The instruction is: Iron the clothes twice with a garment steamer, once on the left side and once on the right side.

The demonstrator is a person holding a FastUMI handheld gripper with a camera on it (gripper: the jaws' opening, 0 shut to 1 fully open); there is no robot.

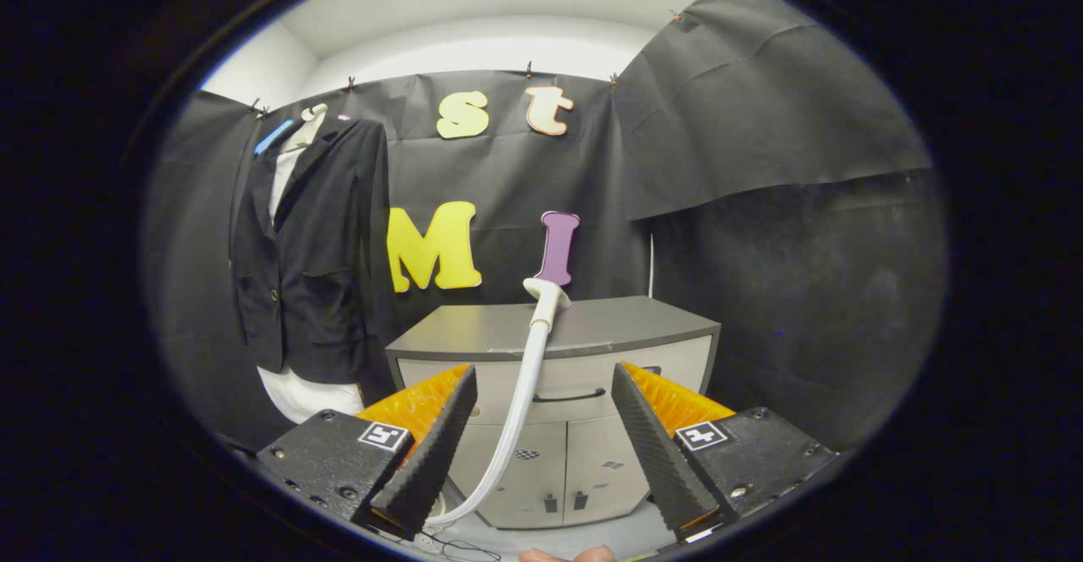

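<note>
- The garment steamer point(546, 295) stands untouched on top of the grey cabinet point(643, 325), near its front edge, with its white hose point(520, 410) curving down past the cabinet's front to the floor; neither pass over the clothes appears to have begun.
- The dark jacket point(309, 249) hangs over a white shirt against the booth wall, off to the left of the cabinet and well apart from the steamer.
- The gripper point(541, 435) is held level and aimed at the cabinet front, its fingers spread wide and holding nothing; the hose shows between them, farther off.
- Both the left-side and right-side passes look still to be done, and the steamer has yet to be picked up.
</note>
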